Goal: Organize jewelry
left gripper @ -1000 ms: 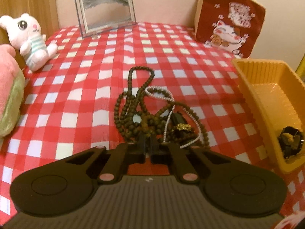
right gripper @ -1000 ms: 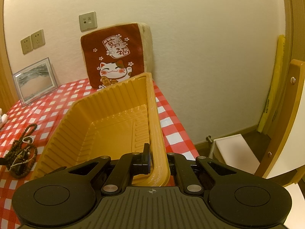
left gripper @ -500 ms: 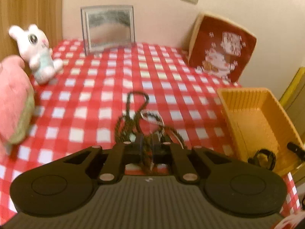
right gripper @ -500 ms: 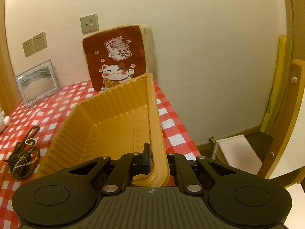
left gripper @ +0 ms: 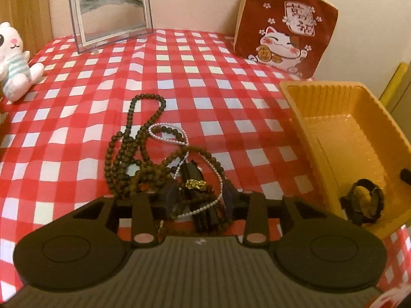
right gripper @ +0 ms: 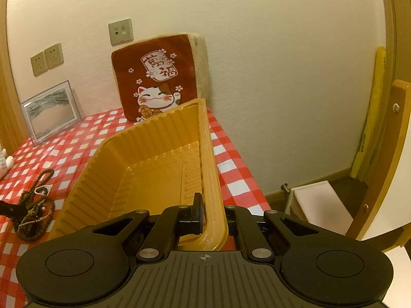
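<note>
Table under a red-and-white checked cloth (left gripper: 231, 118) fills both views, set against a pale wall. On its right side, a ribbed yellow plastic tray (right gripper: 154, 169) — the right gripper (right gripper: 205, 218) is pinched tight on the tray's near right rim, one finger inside the wall, the other outside. At the back, a square red cushion printed with a white beckoning cat (left gripper: 285, 25) leans on the wall; a clear-framed grey sand picture (left gripper: 110, 12) stands further left, and a white plush bunny in a striped shirt (left gripper: 12, 59) sits at the left edge. Centre of the cloth: a tangled heap of dark brown wooden bead strands (left gripper: 143, 154) with a thin white pearl string (left gripper: 169, 136) looped through it and a black tassel with a small gold charm (left gripper: 195, 184) on the near side. The left gripper (left gripper: 197, 202) is low over the near end of this heap, jaws opening, tassel and pearl string lying between the fingers — no pressing visible. Inside the tray, near corner, one black ring-shaped bracelet (left gripper: 362, 202) lies on the floor.
</note>
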`<action>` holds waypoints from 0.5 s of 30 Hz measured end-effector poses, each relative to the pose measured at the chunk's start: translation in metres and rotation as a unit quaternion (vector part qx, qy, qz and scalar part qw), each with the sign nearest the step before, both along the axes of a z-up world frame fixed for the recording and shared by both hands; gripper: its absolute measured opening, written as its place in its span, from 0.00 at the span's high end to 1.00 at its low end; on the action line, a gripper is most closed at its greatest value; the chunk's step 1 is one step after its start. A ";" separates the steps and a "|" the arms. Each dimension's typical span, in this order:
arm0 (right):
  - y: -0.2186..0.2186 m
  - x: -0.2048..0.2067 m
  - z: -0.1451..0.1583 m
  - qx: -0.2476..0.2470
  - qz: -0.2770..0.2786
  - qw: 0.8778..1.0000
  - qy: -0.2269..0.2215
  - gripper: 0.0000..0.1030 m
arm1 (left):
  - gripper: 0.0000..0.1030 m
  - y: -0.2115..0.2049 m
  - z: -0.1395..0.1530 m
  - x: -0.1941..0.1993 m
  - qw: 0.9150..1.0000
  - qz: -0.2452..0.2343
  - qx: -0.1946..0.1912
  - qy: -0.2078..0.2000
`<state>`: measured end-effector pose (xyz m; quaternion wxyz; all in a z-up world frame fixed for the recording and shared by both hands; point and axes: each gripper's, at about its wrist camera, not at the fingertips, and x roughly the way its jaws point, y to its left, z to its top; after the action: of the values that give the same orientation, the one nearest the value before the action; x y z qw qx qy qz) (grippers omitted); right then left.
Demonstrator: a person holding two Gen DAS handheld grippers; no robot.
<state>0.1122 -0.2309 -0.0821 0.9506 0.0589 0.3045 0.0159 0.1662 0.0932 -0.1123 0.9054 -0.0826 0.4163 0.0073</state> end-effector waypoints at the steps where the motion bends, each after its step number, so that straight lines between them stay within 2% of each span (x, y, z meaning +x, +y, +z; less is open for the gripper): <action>1: 0.000 0.000 0.000 0.000 -0.001 1.000 0.000 0.95 | 0.66 0.000 -0.002 0.002 1.000 0.001 0.001 0.002; 8: 0.000 0.003 -0.001 0.001 -0.004 1.000 0.003 0.95 | 0.69 -0.001 -0.015 0.016 1.000 -0.009 0.009 0.013; 11: -0.001 0.003 -0.001 0.001 -0.005 1.000 0.004 0.95 | 0.78 -0.002 -0.015 0.014 1.000 -0.010 0.010 0.009; 12: -0.001 0.004 -0.002 0.001 -0.005 1.000 0.004 0.95 | 0.88 -0.002 -0.014 0.013 1.000 -0.012 0.008 0.005; 13: -0.001 0.004 -0.002 0.002 -0.006 1.000 0.005 0.95 | 0.93 -0.002 -0.012 0.012 1.000 -0.014 0.010 0.003; 15: -0.001 0.004 -0.003 0.002 -0.006 1.000 0.005 0.95 | 0.93 -0.002 -0.010 0.010 1.000 -0.022 0.012 0.002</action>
<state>0.1164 -0.2321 -0.0848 0.9490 0.0627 0.3089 0.0100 0.1764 0.0915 -0.1226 0.9056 -0.0624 0.4195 -0.0071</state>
